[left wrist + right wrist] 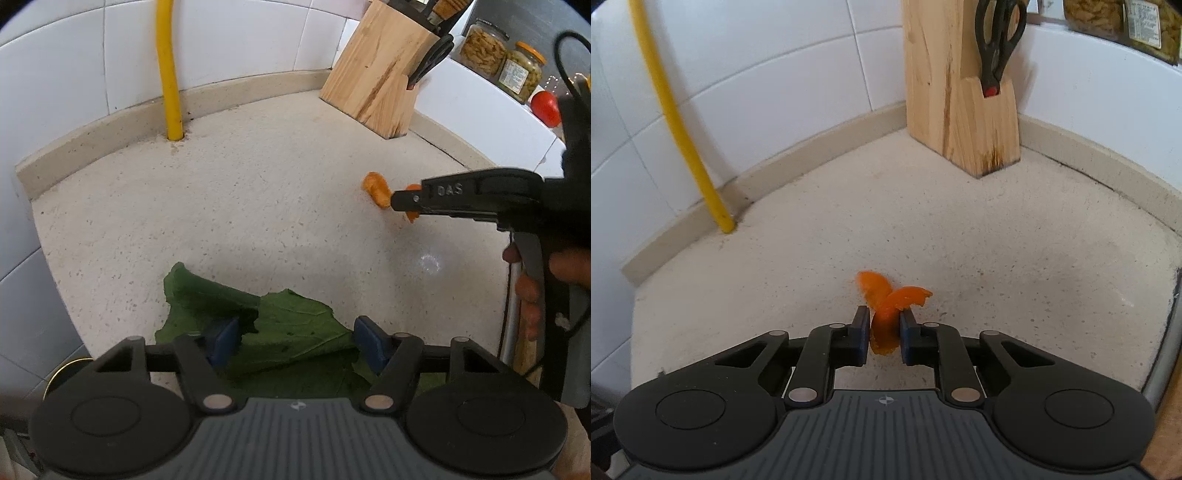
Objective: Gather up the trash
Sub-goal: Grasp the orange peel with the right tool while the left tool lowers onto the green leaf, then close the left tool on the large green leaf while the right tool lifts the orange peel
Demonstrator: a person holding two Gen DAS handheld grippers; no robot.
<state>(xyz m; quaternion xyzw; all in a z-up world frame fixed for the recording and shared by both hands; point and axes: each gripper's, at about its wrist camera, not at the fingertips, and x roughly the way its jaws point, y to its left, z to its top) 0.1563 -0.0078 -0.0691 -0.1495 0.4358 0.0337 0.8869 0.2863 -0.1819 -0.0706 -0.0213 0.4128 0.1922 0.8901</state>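
A large green leaf [288, 321] lies flat on the speckled countertop [240, 206], close in front of my left gripper [295, 345]. That gripper is open, its blue pads [221, 341] standing on either side of the leaf's near part. A curled orange peel [877, 291] rests on the counter, and my right gripper [885, 332] is shut on its near end. In the left wrist view the right gripper [404, 205] reaches in from the right, with the orange peel [376, 188] sticking out past its tip. A hand [528, 291] grips its handle.
A wooden knife block [960, 92] with black scissors [999, 40] stands in the back corner. A yellow pipe [170, 74] rises from the counter by the tiled wall. Jars [484, 48] and a tomato [546, 107] sit on a ledge to the right. A metal rim [1165, 343] bounds the counter's right side.
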